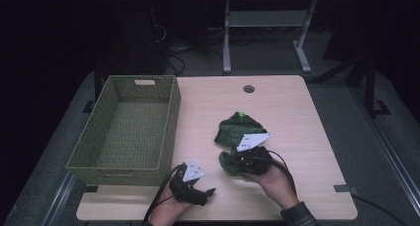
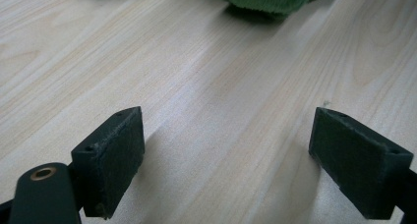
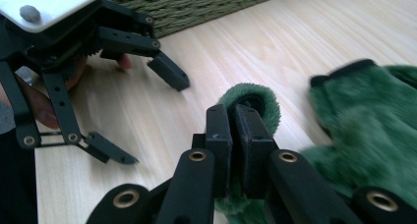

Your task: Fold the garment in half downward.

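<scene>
So the right tongs (image 3: 235, 130) are clamped on a fold of the green fuzzy cloth (image 1: 237, 129), near the front middle of the desk (image 1: 297, 112). Rest of the cloth trails away toward the far side, so its long axis runs roughly near-to-far. The left tongs (image 2: 226, 160) sit low over bare wood just left of it, jaws wide apart, holding nothing. The woven basket (image 1: 126, 129) sits along the left edge, well left of the cloth, with the left tongs between them at the near end. My guess: the cloth heads leftward to the basket, and the right hand already has it, so it'd be carrying across past the left one.
</scene>
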Motion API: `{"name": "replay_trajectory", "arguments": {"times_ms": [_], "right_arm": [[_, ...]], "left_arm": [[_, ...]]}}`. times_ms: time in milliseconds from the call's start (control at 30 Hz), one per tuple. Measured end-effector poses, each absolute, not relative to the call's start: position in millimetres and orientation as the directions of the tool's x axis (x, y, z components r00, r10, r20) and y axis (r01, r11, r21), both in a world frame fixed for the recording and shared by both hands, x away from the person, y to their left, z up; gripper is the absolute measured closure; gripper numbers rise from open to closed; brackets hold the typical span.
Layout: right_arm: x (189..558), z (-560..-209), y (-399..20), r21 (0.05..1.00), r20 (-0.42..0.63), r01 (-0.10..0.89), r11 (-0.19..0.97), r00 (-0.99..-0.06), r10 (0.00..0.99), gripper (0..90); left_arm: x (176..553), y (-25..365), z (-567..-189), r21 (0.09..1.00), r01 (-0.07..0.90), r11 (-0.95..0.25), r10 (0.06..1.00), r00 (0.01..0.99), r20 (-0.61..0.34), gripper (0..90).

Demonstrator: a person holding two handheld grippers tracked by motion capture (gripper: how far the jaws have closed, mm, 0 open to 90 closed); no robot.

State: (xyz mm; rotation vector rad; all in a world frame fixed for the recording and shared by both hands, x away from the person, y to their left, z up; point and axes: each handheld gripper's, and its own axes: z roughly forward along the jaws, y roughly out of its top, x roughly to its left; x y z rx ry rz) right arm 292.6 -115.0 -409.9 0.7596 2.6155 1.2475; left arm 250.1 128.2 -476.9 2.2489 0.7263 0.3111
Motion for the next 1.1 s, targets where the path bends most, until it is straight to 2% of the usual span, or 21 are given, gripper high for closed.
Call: {"name": "replay_trajectory", "arguments": {"times_ms": [500, 567, 700, 767, 933, 1100], "right_arm": [[294.5, -425.2, -168.9, 0.741, 0.122, 0.480, 0.469, -0.783, 0.609, 83.0], [295.6, -432.6, -175.8, 0.715, 0.119, 0.508, 0.481, -0.765, 0.632, 78.5], [297.5, -436.9, -184.4, 0.706, 0.115, 0.525, 0.476, -0.747, 0.655, 76.6], [296.8, -431.8, -192.6, 0.723, 0.122, 0.522, 0.453, -0.742, 0.659, 81.9], [296.3, -420.7, -192.9, 0.763, 0.145, 0.499, 0.412, -0.752, 0.643, 84.8], [307.2, -442.0, -168.8, 0.704, 0.163, 0.525, 0.478, -0.774, 0.612, 85.9]], "left_arm": [[250.3, 127.8, -476.9, 0.716, 0.407, -0.567, 0.584, 0.812, 0.000, 13.0], [250.4, 127.6, -477.0, 0.716, 0.407, -0.568, 0.584, 0.812, 0.001, 12.9], [250.8, 127.2, -477.0, 0.716, 0.406, -0.568, 0.583, 0.813, 0.001, 12.9], [250.7, 127.0, -477.0, 0.716, 0.409, -0.566, 0.584, 0.812, -0.002, 12.9], [250.8, 126.6, -477.2, 0.719, 0.408, -0.563, 0.586, 0.811, -0.002, 12.9], [250.9, 126.7, -477.0, 0.716, 0.407, -0.567, 0.584, 0.811, 0.001, 12.9]]}}
